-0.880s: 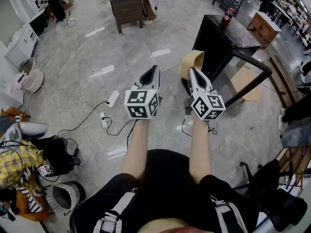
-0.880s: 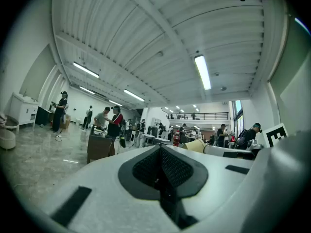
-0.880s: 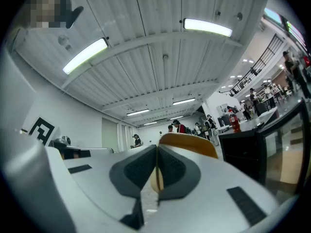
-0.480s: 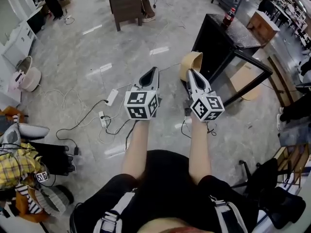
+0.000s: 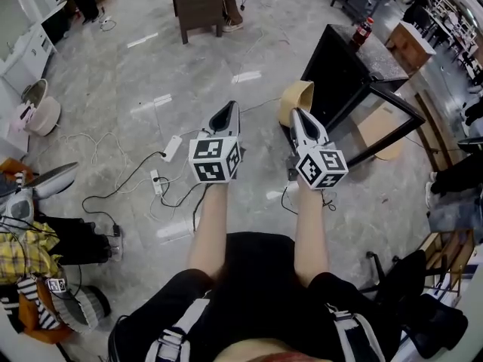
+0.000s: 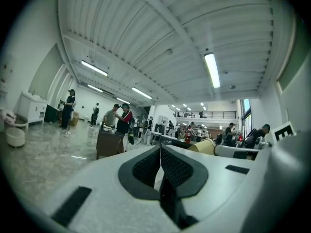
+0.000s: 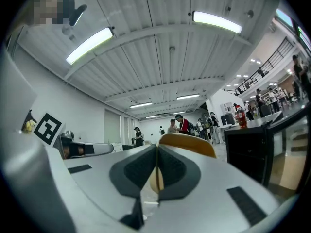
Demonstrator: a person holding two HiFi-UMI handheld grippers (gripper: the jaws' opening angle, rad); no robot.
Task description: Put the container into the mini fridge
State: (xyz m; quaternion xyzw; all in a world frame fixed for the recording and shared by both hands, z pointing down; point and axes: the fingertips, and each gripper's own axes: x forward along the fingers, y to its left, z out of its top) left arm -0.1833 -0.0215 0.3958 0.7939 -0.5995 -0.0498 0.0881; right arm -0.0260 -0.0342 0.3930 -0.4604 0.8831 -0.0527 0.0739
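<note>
The black mini fridge point(image 5: 341, 65) stands on the floor at the right, its glass door point(image 5: 389, 119) swung open toward me. A tan round container point(image 5: 294, 99) lies on its side on the floor by the fridge's left corner. My right gripper point(image 5: 296, 113) hovers just in front of the container, jaws together, nothing held. My left gripper point(image 5: 229, 115) is beside it to the left, also shut and empty. In the right gripper view the container point(image 7: 190, 144) shows just beyond the shut right gripper point(image 7: 156, 154), with the fridge point(image 7: 248, 149) to the right. In the left gripper view the left gripper point(image 6: 160, 152) is shut.
A red-capped cola bottle point(image 5: 363, 30) stands on the fridge top. Cables and a power strip point(image 5: 172, 152) trail over the marble floor at the left. A brown desk point(image 5: 198, 6) stands farther back. Clothes and bags point(image 5: 30, 251) pile at the left edge. People stand in the distance.
Both grippers stay shut and almost in place; the left one has drifted slightly left. The head view has shifted a little, so the floor clutter at the left sits lower.
</note>
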